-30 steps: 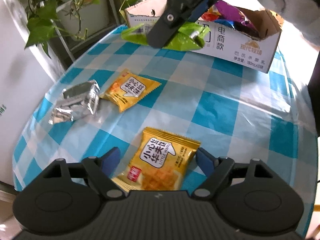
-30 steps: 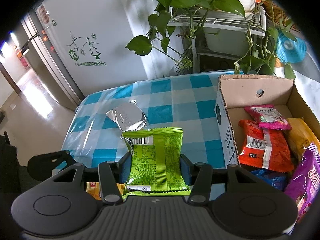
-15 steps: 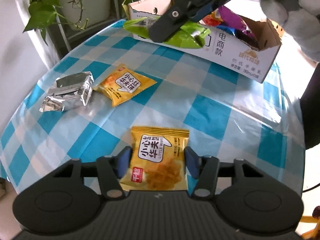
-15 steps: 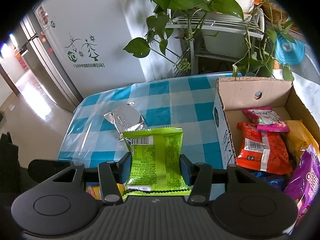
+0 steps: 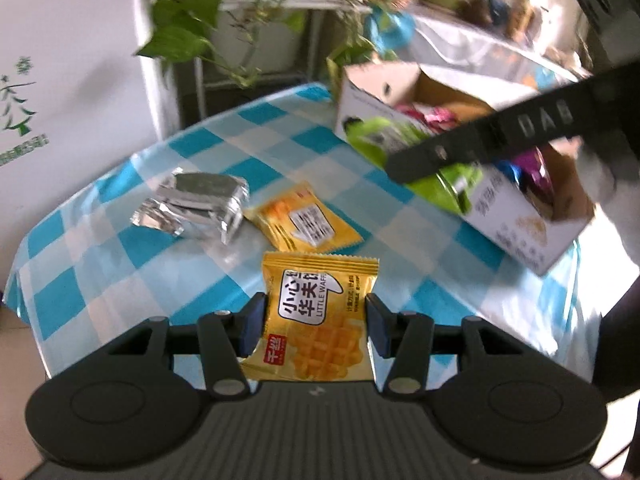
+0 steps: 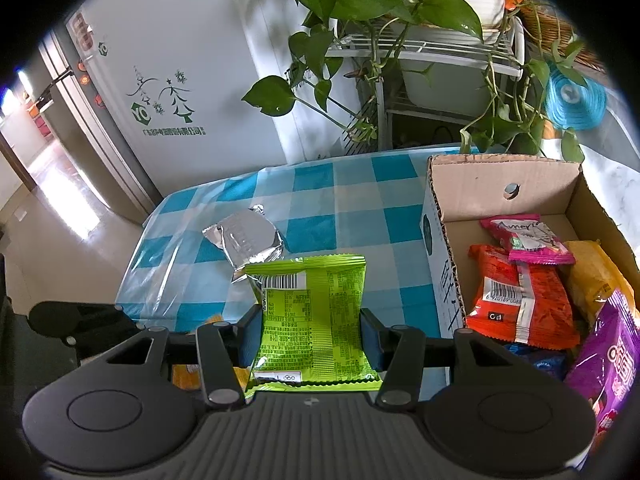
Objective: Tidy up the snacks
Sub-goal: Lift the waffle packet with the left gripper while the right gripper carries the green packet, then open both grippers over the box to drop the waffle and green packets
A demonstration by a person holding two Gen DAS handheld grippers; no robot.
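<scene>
Moved: left gripper (image 5: 316, 322) jaws closed onto yellow waffle packet (image 5: 318, 320), lifting it off worktop (image 5: 192, 268) | Right gripper (image 6: 312, 330) jaws clamp green packet (image 6: 312, 320) beside box (image 6: 436, 248) | Tip: carry both level over box rim, release inside.

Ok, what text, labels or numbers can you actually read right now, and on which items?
"LITTLE WAFFLE", partly cut off: held yellow waffle packet.
"Ameri...", cut off: pink packet in the cardboard box.
"6 920...", barcode digits, partly readable: red packet.
Green packet print, box side print, wall sign: too small or blurred.
</scene>
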